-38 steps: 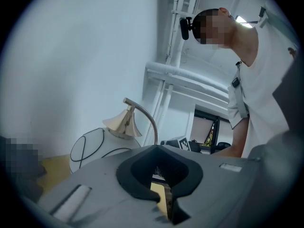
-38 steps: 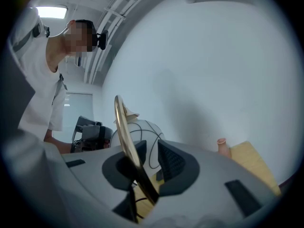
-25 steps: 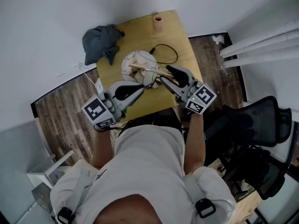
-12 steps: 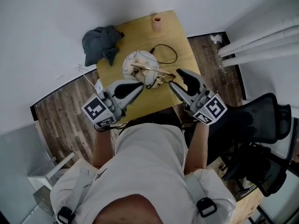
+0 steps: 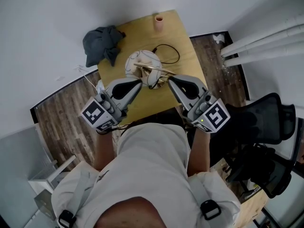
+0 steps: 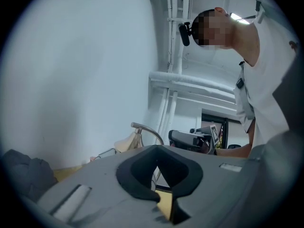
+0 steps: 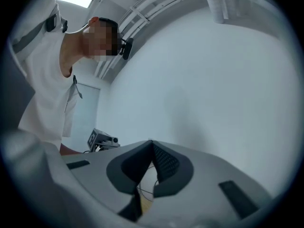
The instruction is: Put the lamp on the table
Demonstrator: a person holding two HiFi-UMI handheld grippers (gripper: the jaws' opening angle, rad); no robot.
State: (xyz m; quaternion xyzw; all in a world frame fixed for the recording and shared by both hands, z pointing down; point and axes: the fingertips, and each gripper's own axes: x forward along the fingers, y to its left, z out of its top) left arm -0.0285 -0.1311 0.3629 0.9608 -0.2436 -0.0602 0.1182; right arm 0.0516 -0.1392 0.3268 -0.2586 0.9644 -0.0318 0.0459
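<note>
grey left gripper (image 5: 138,83) and right gripper (image 5: 171,80) both have jaws together on nothing, the right's having just closed. just beyond their tips the lamp (image 5: 145,66) sits on the wooden desk (image 5: 137,37); farther back, a dark cloth (image 5: 102,44) and a cup (image 5: 159,21).

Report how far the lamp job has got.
Done, it seems: the lamp sits on the table, its cord trailing beside it. In hand: nothing. The left gripper is shut and empty; the right gripper has just been closing its jaws, with nothing between them. Both are near the lamp without gripping it. Left: probably only drawing the grippers back.
</note>
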